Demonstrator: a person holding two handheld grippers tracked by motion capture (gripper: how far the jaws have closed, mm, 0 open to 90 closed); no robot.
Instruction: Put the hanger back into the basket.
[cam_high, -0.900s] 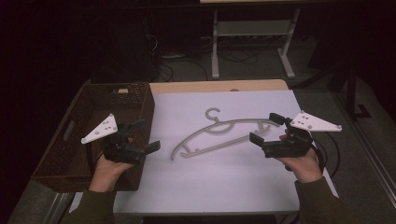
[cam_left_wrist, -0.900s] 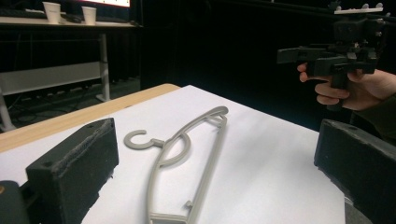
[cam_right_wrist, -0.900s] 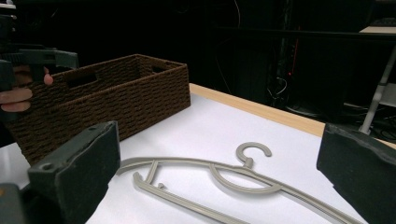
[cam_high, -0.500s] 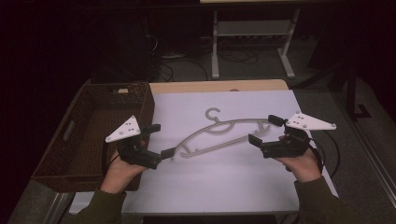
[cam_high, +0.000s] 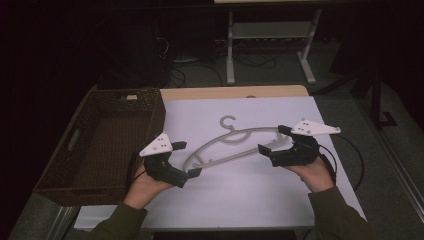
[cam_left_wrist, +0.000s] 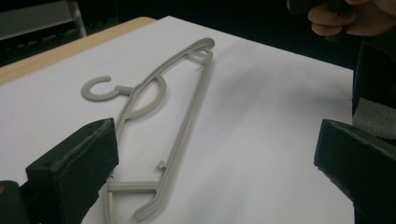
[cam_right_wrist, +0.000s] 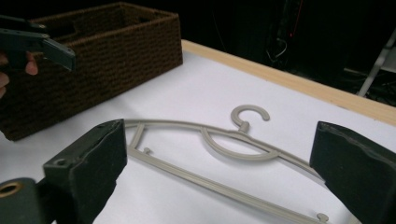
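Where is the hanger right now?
In the high view the grey hanger lies flat on the white sheet in the middle of the table, right of the brown basket, between the open left gripper and open right gripper.

Matt grey plastic hanger (cam_high: 235, 145), rough woven wicker basket (cam_high: 100, 145), smooth white paper sheet (cam_high: 250, 185)
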